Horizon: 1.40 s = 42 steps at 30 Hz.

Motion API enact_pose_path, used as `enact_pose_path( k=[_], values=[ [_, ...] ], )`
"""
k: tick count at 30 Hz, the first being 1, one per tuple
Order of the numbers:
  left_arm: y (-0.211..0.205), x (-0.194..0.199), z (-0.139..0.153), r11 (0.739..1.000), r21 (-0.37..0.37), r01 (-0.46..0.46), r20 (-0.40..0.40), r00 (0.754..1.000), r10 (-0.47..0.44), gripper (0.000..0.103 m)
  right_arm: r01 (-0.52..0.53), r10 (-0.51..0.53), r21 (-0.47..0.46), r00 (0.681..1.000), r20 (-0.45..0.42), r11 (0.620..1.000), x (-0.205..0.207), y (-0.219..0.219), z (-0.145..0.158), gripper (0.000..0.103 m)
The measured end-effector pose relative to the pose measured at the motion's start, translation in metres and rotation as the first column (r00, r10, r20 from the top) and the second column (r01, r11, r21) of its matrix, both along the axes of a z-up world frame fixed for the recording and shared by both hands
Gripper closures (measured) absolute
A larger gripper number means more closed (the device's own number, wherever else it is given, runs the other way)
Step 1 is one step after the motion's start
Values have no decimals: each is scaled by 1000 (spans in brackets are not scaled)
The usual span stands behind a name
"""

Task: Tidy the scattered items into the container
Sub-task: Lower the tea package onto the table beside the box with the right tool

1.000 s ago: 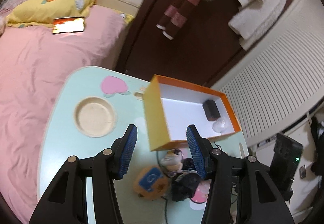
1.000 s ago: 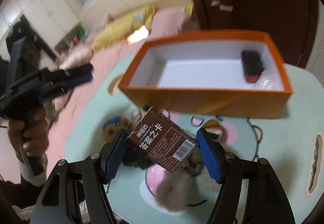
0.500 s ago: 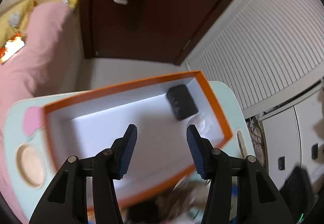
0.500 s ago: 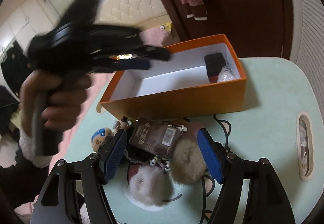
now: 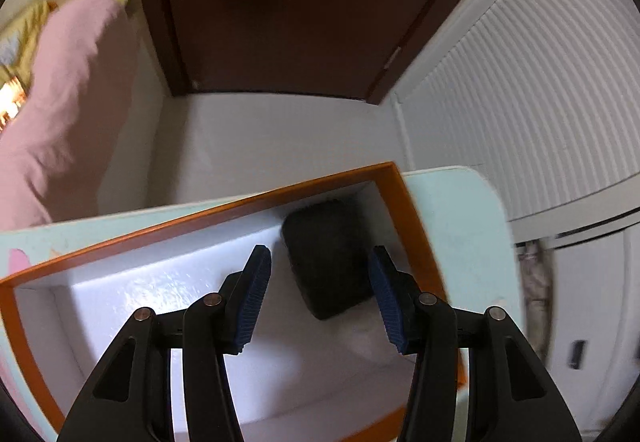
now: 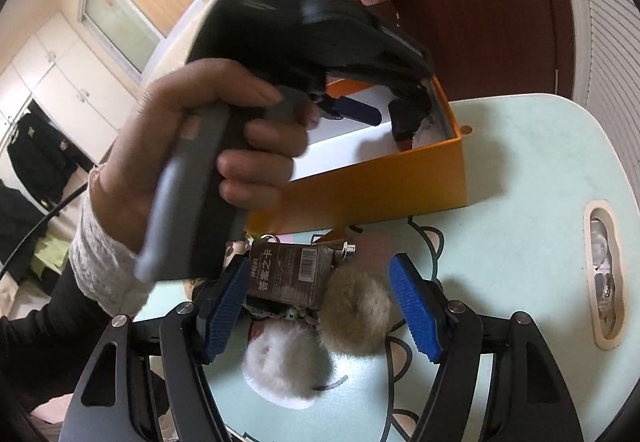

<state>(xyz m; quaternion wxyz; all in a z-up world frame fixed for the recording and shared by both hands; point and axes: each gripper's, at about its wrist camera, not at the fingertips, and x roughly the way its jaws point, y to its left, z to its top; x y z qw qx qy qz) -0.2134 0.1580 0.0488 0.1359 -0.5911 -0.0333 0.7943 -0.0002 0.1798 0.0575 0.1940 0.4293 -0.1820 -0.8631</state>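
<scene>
At lower centre of the left wrist view, left gripper (image 5: pixel 316 296) held open over the orange box (image 5: pixel 404 198), black item (image 5: pixel 326 266) seen between its pads, possibly untouched, right gripper (image 6: pixel 316 308) open above brown carton (image 6: pixel 290 272).

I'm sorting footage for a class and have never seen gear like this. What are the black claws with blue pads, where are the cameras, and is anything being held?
They are hand-held two-finger grippers, one in each of a person's hands, each with a fisheye camera looking along its fingers. The left view shows the left gripper open over the orange cardboard box with a white inside, above a black rectangular object lying there. The right view shows the right gripper open, holding nothing, over clutter on the pale green table: a brown printed carton, a tan fluffy pompom and a white one. The hand there holds the left gripper.
</scene>
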Motion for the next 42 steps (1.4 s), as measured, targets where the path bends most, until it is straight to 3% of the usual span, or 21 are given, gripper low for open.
enact_pose_path(
  k=[5, 10, 18, 20, 26, 36, 37, 39, 40, 42],
  values=[
    [-1, 5, 0, 1000, -1, 4, -14, 1000, -4, 49, -11, 11, 2, 1000, 11, 1000, 4, -1, -2, 32],
    [-22, 3, -5, 998, 57, -18, 47, 999, 15, 49, -21, 21, -6, 1000, -2, 1000, 9, -1, 2, 32],
    [-53, 14, 6, 999, -3, -48, 31, 998, 48, 49, -10, 10, -34, 1000, 4, 999, 7, 3, 1, 32],
    [-56, 12, 13, 999, 16, -46, 20, 999, 46, 49, -9, 9, -40, 1000, 4, 999, 8, 3, 0, 32],
    [-35, 3, 16, 999, -48, 2, -22, 1000, -4, 49, -7, 7, -43, 1000, 2, 999, 4, 3, -2, 32],
    [-26, 15, -10, 986, -106, 131, 40, 991, -127, 49, 9, -7, -60, 1000, 22, 998, 2, 8, -9, 32],
    [-25, 17, -11, 984, -114, 138, 30, 990, -136, 50, 9, -8, -63, 1000, 24, 998, 3, 8, -9, 32],
    [-25, 19, -13, 978, -151, 144, 4, 989, -145, 66, 11, -9, -66, 1000, 25, 998, 3, 8, -9, 32],
    [-25, 19, -14, 975, -170, 143, -5, 989, -146, 82, 11, -10, -65, 1000, 23, 998, 3, 8, -8, 32],
    [-30, 19, -16, 978, -154, 144, -2, 989, -146, 95, 9, -8, -60, 1000, 20, 998, 3, 7, -8, 32]
  ],
)
